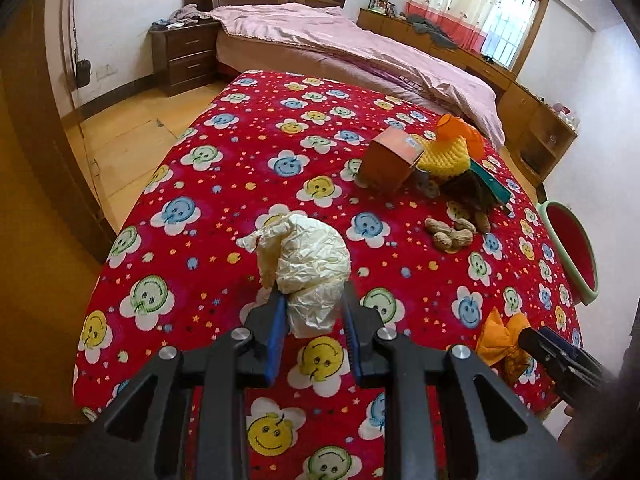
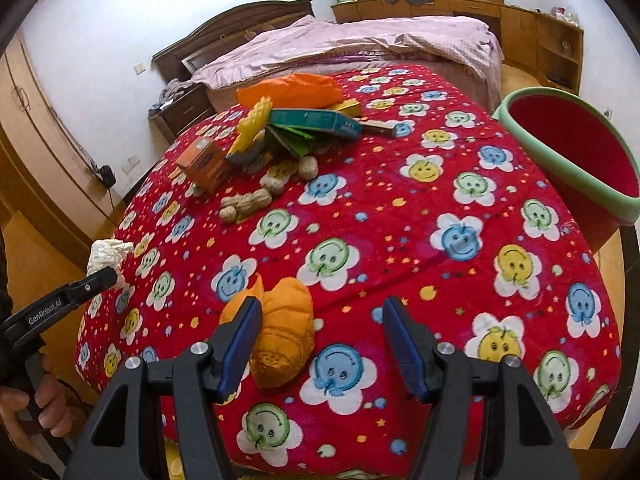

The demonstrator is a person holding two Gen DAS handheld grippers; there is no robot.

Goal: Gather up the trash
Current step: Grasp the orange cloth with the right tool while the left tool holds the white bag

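Note:
My left gripper is shut on a crumpled cream paper wad and holds it over the red smiley-flower cloth; the wad also shows in the right wrist view. My right gripper is open, its left finger beside a crumpled orange wrapper lying on the cloth; this wrapper also shows in the left wrist view. Peanut shells and a pile of an orange box, yellow mesh, green cartons and an orange bag lie farther back.
A green-rimmed red bin stands off the cloth's right edge. A pink-covered bed, a nightstand and wooden cabinets are behind. Wooden floor lies to the left.

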